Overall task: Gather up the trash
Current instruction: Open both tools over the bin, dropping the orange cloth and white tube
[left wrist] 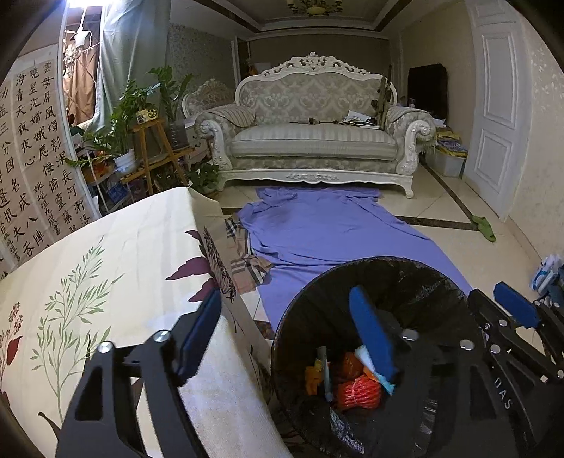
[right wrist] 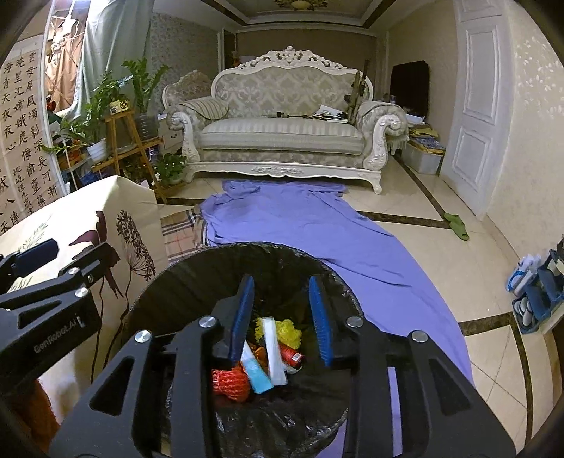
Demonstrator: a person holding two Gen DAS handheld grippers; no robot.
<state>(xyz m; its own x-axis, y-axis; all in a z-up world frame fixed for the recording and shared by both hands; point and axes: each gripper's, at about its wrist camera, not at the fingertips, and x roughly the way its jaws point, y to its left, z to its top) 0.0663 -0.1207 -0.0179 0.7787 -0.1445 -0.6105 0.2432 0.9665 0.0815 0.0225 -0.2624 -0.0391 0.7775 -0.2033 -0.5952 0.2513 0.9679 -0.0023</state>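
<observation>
Right gripper hangs over bin, spread, empty; left gripper wide apart, empty, beside counter. Trash lies inside bin. Withdraw straight up, clear of liner.

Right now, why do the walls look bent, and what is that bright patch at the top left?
Left wrist view: fisheye lens bows the door and darkens the corners; the window glares white. Right wrist view: same bending, no glare, and the bin interior stays dim.

bin: black-lined, upright | trash: orange netting, white tubes, possibly wrappers, inside
</observation>
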